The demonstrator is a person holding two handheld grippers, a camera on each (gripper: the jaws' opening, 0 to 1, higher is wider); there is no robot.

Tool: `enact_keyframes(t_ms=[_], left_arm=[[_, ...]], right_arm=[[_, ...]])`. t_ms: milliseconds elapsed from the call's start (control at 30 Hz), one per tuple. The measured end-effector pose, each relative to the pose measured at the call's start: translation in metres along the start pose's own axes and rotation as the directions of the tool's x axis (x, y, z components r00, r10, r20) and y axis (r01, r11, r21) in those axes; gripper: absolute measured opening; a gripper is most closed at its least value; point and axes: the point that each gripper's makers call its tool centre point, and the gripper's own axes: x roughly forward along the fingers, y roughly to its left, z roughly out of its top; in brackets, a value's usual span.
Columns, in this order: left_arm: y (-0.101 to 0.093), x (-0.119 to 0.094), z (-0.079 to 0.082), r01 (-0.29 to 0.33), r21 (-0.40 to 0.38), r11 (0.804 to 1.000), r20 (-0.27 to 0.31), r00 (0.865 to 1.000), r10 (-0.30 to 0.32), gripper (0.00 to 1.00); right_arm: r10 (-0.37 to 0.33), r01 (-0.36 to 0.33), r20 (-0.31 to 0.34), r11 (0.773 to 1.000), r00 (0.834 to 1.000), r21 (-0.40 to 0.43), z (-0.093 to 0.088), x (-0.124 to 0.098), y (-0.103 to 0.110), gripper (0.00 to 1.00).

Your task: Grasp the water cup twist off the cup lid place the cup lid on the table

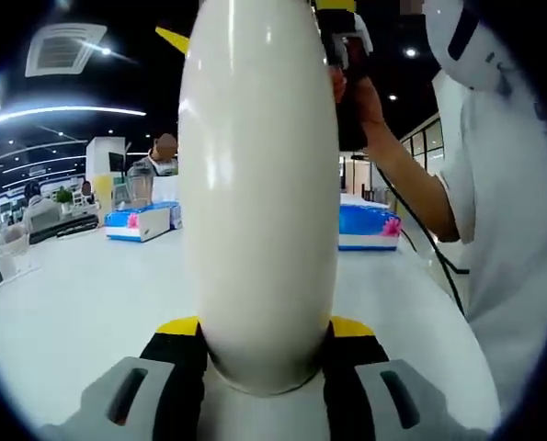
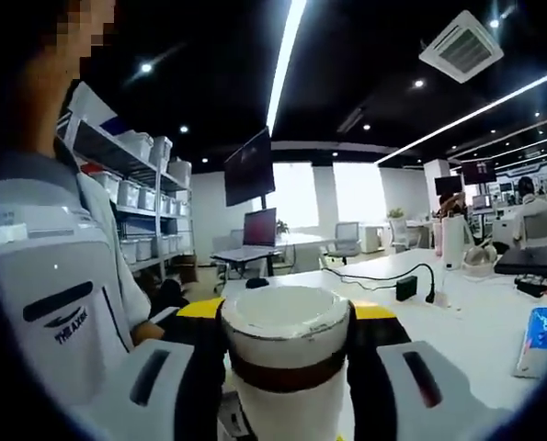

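Open-plan office: long white tables (image 2: 457,303); grey metal shelving with white storage boxes (image 2: 144,197); dark wall-mounted screen (image 2: 248,168); square ceiling air-conditioning vent (image 2: 463,46).

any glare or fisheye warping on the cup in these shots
Left gripper view: the glossy white plastic cup body carries vertical streaks of ceiling-light glare and bulges from fisheye distortion. Right gripper view: the white round cup lid looks matte, no glare; ceiling light strips curve.

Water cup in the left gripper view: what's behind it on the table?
Behind the water cup, two blue boxes sit on the white table, one showing either side. The cup hides the stretch between them. The right gripper is at its top.
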Motion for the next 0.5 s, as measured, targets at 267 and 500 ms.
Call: enact_keyframes(t_ms=[267, 500], left_arm=[[0.002, -0.001, 0.0, -0.007, 0.0, 1.0, -0.001, 1.0, 0.007, 0.51], [0.001, -0.004, 0.014, 0.005, -0.024, 1.0, 0.069, 0.998, -0.004, 0.52]], right_arm=[[-0.151, 0.151, 0.013, 0.988, 0.988, -0.004, -0.003, -0.014, 0.003, 0.64], [-0.254, 0.253, 0.04, 0.967, 0.966, 0.028, -0.01, -0.028, 0.005, 0.64]])
